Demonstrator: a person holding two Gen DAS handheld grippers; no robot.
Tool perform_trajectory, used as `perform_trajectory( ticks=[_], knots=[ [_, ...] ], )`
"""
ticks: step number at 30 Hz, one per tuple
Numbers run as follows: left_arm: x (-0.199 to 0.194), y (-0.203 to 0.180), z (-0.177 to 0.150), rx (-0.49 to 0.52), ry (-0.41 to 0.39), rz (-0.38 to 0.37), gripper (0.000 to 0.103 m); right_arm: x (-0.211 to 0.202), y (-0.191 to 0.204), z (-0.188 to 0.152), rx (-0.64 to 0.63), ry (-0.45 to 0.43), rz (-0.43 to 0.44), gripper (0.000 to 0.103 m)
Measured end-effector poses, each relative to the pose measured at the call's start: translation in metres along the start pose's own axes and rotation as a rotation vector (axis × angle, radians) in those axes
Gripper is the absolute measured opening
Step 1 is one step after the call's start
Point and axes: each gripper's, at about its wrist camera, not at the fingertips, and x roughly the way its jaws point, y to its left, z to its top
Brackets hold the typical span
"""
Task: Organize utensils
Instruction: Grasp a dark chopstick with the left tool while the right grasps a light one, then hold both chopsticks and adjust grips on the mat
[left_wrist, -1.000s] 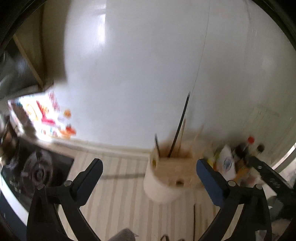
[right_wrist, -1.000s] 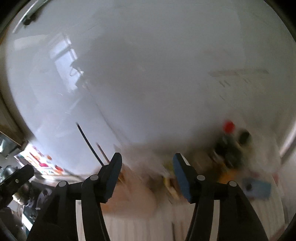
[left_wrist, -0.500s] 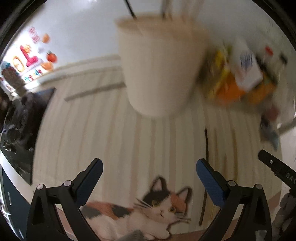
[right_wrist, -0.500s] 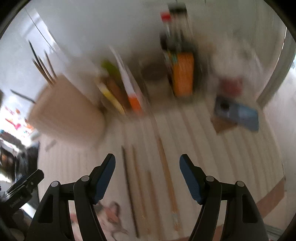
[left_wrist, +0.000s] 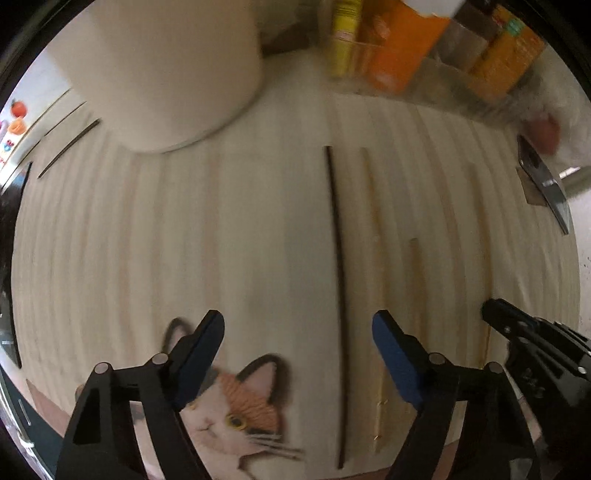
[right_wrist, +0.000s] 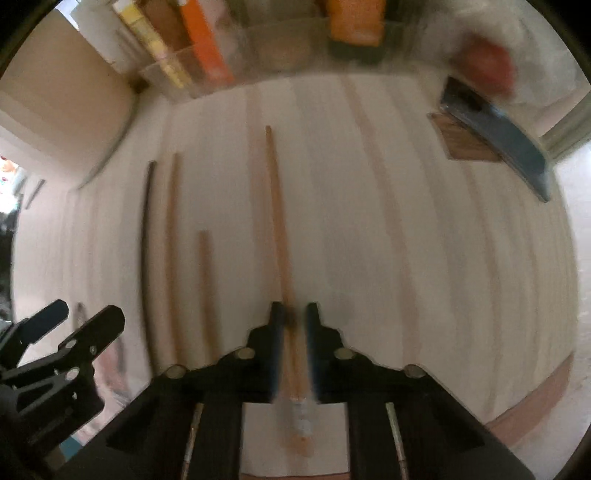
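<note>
Several chopsticks lie on a striped mat. In the left wrist view a dark chopstick (left_wrist: 338, 280) lies between the fingers of my open left gripper (left_wrist: 297, 334), with a pale one (left_wrist: 375, 266) beside it. A beige utensil holder (left_wrist: 166, 70) stands at the far left. In the right wrist view my right gripper (right_wrist: 294, 314) has its jaws nearly closed around a wooden chopstick (right_wrist: 277, 218) that lies on the mat. A dark chopstick (right_wrist: 146, 251) and two wooden ones (right_wrist: 170, 251) lie to its left.
Orange and yellow packets (left_wrist: 402, 48) in a clear bin stand at the back. A blue phone (right_wrist: 498, 136) lies on a wooden coaster at the right. A cat picture (left_wrist: 236, 406) is on the mat's near edge. The stove is at far left.
Both grippers have tilted down from the wall and come low over the mat. The right gripper has narrowed from wide open to almost closed around a wooden chopstick.
</note>
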Motion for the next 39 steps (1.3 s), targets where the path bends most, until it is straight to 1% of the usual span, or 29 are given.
perform_trajectory(
  ticks=[1, 2, 3, 4, 6, 8, 12, 15, 18, 19, 22, 26, 27, 28, 29, 33, 36, 38, 39],
  knots=[
    [0.003, -0.004, 0.001, 0.011, 0.003, 0.008, 0.058, 0.000, -0.008, -0.001, 0.015, 0.003, 0.013, 0.007],
    [0.007, -0.008, 0.002, 0.024, 0.010, 0.014, 0.046, 0.001, -0.014, -0.001, 0.026, 0.010, 0.011, 0.007],
    [0.007, -0.010, 0.003, 0.024, 0.000, 0.006, 0.034, 0.001, -0.021, -0.002, 0.033, 0.015, 0.002, 0.007],
    [0.007, -0.011, 0.004, 0.024, -0.005, 0.011, 0.021, 0.001, -0.026, -0.003, 0.037, 0.018, -0.004, 0.007],
    [0.006, -0.009, 0.007, 0.031, -0.004, 0.020, 0.004, 0.002, -0.033, -0.005, 0.041, 0.021, -0.001, 0.007],
    [0.006, 0.002, 0.008, 0.016, 0.007, 0.019, 0.004, 0.003, -0.036, -0.007, 0.037, 0.026, -0.008, 0.007],
    [0.004, 0.039, 0.004, -0.009, 0.021, 0.056, 0.004, 0.004, -0.034, -0.003, 0.052, 0.032, -0.014, 0.007],
    [0.002, 0.075, -0.008, -0.042, 0.045, 0.075, 0.004, 0.006, -0.024, -0.002, 0.055, 0.063, 0.052, 0.007],
    [0.001, 0.098, -0.022, -0.062, 0.067, 0.073, 0.004, 0.009, -0.011, -0.007, 0.046, 0.107, 0.108, 0.007],
    [0.000, 0.102, -0.025, -0.066, 0.067, 0.067, 0.004, 0.010, -0.008, -0.008, 0.038, 0.117, 0.108, 0.007],
    [0.000, 0.111, -0.028, -0.079, 0.064, 0.030, 0.005, 0.011, 0.001, -0.012, 0.002, 0.129, 0.065, 0.007],
    [0.001, 0.118, -0.022, -0.071, 0.060, 0.022, 0.004, 0.013, 0.005, -0.003, 0.023, 0.141, 0.027, 0.008],
    [0.003, 0.125, -0.017, -0.070, 0.057, 0.020, 0.004, 0.015, 0.007, 0.000, 0.024, 0.138, 0.017, 0.008],
    [0.003, 0.130, -0.023, -0.070, 0.056, 0.018, 0.004, 0.016, 0.009, 0.004, 0.018, 0.129, -0.004, 0.008],
    [0.004, 0.130, -0.021, -0.071, 0.058, 0.015, 0.004, 0.011, 0.011, -0.004, 0.014, 0.124, -0.019, 0.008],
    [0.008, 0.135, -0.016, -0.072, 0.057, 0.003, 0.007, 0.014, 0.016, 0.004, 0.008, 0.137, -0.064, 0.008],
    [0.007, 0.138, -0.008, -0.064, 0.056, 0.004, 0.007, 0.017, 0.024, 0.013, 0.006, 0.137, -0.082, 0.008],
    [0.006, 0.139, -0.004, -0.060, 0.055, 0.004, 0.007, 0.014, 0.029, 0.030, 0.011, 0.135, -0.087, 0.008],
    [0.006, 0.140, -0.001, -0.058, 0.055, 0.004, 0.007, 0.015, 0.029, 0.032, 0.013, 0.136, -0.089, 0.008]
  ],
)
